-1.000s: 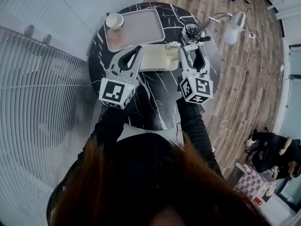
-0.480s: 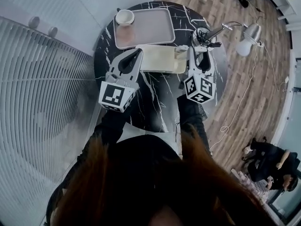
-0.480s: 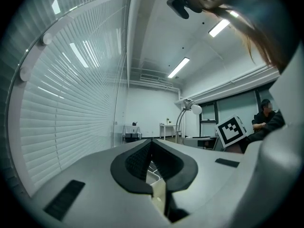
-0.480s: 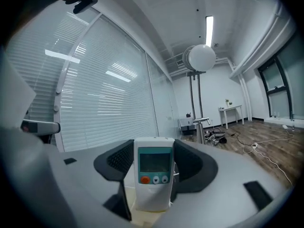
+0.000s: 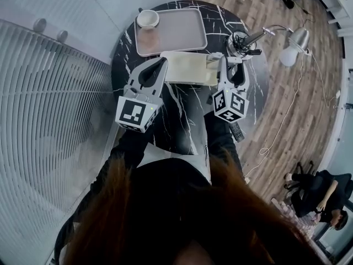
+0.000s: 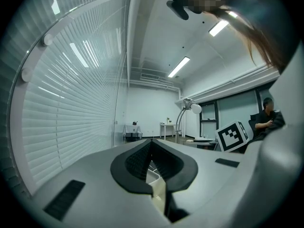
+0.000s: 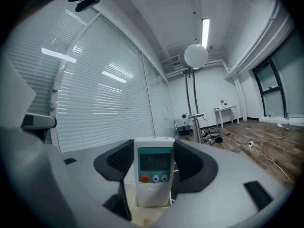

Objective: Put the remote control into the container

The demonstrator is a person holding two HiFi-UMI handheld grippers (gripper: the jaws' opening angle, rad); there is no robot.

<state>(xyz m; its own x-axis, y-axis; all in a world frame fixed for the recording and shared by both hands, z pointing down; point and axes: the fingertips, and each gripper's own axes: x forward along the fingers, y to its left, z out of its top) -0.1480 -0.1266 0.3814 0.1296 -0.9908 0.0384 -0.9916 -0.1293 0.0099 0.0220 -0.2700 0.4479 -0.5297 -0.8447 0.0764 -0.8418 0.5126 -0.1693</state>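
Note:
A white remote control with a small screen and an orange button stands upright between the jaws of my right gripper, which is shut on it. In the head view the remote control is over the right end of the cream container, held by the right gripper. The left gripper is at the container's left end. Its jaws are shut with nothing between them, and a bit of the cream container shows below them.
The round black marble table also carries a pink tray with a cup behind the container. A desk lamp and cables stand at the right edge. Blinds fill the left. A person sits far right.
The head view has shifted a little to the right. The right gripper with the remote control has edged slightly left at the container's right end. The left gripper has hardly moved.

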